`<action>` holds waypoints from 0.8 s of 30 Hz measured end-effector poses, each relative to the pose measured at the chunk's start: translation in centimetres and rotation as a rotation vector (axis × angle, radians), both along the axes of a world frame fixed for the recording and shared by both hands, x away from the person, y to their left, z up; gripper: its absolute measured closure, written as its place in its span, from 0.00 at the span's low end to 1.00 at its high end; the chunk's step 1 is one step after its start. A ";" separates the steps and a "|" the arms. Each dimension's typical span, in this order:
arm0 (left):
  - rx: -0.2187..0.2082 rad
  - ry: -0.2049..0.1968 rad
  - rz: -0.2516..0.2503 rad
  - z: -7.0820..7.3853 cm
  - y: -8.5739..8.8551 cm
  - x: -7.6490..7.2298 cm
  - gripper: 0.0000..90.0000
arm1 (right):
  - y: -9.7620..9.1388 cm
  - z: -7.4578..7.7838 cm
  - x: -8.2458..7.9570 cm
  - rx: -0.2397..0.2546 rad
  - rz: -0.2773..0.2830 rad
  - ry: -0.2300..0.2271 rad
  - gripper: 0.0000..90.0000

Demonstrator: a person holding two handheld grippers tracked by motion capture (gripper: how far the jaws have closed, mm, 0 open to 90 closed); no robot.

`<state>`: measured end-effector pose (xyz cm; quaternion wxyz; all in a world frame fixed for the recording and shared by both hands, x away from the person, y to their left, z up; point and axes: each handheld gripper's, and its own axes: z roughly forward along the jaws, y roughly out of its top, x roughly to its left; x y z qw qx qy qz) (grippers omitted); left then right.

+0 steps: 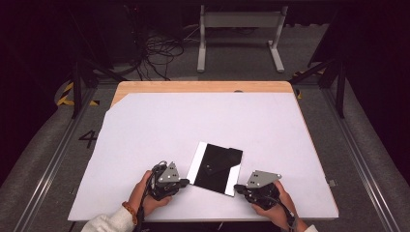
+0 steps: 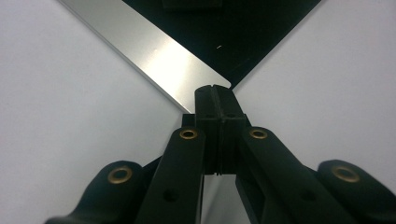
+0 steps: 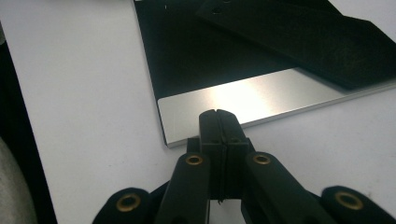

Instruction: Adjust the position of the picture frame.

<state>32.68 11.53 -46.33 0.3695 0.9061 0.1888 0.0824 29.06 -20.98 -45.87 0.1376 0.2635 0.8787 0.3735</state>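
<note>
White sheet (image 1: 203, 125) covers most of the bench (image 1: 203, 86), with bare wood showing along the far edge. Beyond it there's a grey metal stand (image 1: 240, 36) on the floor, plus a tangle of black cables (image 1: 157, 53).

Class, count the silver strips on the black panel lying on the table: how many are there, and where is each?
2. One strip runs along the panel's left edge; the other strip along its right edge.
</note>
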 end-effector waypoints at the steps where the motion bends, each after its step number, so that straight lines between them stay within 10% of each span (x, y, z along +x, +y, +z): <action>1: -0.004 0.000 -0.002 0.0 0.0 0.0 1.00 | 0.0 0.0 0.0 0.000 0.000 0.000 1.00; 10: -0.005 0.001 0.000 0.0 0.0 0.2 1.00 | -0.1 0.3 0.3 -0.006 0.007 -0.013 1.00; 24: -0.007 -0.009 0.013 -0.1 -0.1 0.3 1.00 | -3.0 2.1 5.6 0.033 -0.174 -0.111 1.00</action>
